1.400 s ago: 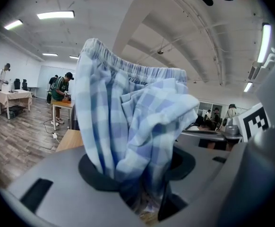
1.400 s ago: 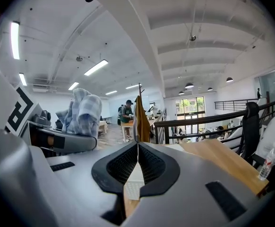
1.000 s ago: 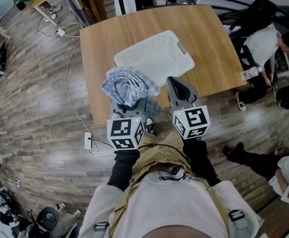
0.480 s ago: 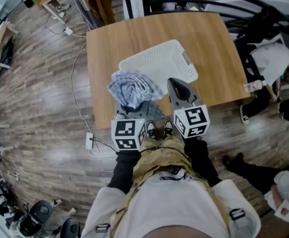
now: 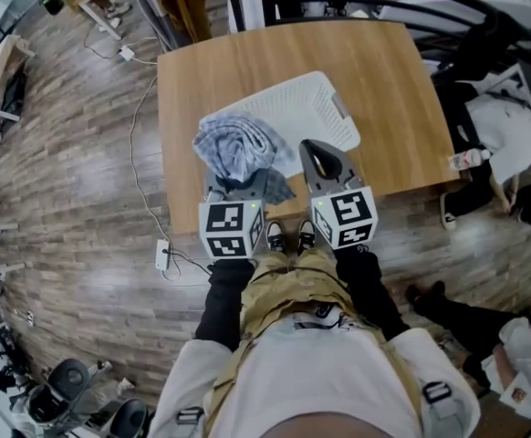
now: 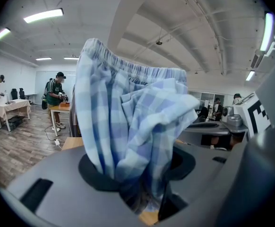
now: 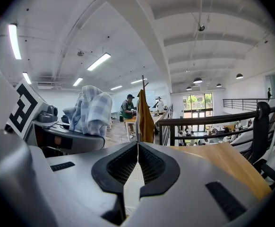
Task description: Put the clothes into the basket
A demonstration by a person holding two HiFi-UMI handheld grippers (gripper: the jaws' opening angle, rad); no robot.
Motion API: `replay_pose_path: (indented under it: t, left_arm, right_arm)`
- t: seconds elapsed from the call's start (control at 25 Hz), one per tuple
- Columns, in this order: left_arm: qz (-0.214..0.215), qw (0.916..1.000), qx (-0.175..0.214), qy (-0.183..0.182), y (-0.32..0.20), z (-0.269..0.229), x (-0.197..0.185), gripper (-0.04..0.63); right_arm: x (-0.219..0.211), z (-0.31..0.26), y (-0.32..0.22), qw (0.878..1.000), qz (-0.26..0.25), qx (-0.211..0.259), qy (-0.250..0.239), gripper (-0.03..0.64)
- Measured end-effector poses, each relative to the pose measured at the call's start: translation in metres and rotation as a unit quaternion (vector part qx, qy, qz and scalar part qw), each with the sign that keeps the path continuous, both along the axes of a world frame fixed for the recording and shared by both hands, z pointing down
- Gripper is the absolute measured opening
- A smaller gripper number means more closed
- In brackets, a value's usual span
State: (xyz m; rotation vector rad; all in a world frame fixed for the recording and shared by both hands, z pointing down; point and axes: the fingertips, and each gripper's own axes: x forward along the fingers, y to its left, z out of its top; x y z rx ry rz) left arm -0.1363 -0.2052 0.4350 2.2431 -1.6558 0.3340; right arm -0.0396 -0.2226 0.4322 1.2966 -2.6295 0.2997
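Progress: roughly midway, by judgement. Picked up, not yet delivered.

Only one garment seen: blue-and-white checked cloth (image 5: 234,147), bunched, pinched in left claw (image 5: 238,188). In left gripper view, wedged between both pads, jaws partly apart around the wad, folds standing up and blocking most of the view ahead. In head view, held over near left corner of white basket (image 5: 325,108), overlapping its rim. Cannot tell whether any fold touches the basket yet.

Right claw (image 5: 313,150): closed, pads meeting at the tips, nothing between them. Just beside the cloth, over near edge of basket, pointing much the same way as the left.

Containers: one perforated white basket, lying on wooden table (image 5: 192,71), towards the near edge. Visible part of the interior bare, nothing in it. Near left corner hidden under the cloth, so contents there unknown. No other clothes seen on the table.

Left to do, by judgement: bring the cloth fully over the basket, lower it, open the left claw, pull back. Probably the only piece to move, going by what shows.

Worth watching: loose folds draping over the rim instead of dropping inside.
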Motion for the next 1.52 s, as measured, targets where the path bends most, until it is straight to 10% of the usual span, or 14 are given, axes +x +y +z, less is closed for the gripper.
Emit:
replay_pose_path:
  t: [0.4, 0.96, 1.52]
  left_arm:
    - [0.014, 0.9995, 0.001, -0.030, -0.034, 0.020, 0.001, 0.219]
    - [0.095, 0.9815, -0.032, -0.163, -0.079, 0.082, 0.015, 0.219]
    - [0.258, 0.9058, -0.175, -0.287, -0.098, 0.184, 0.048, 0.219]
  right_arm:
    - [0.016, 0.029, -0.025, 1.000, 0.011, -0.027, 0.011, 0.021]
    - [0.032, 0.073, -0.059, 0.996, 0.024, -0.078, 0.022, 0.021]
    - [0.067, 0.106, -0.110, 0.991, 0.065, -0.113, 0.029, 0.021]
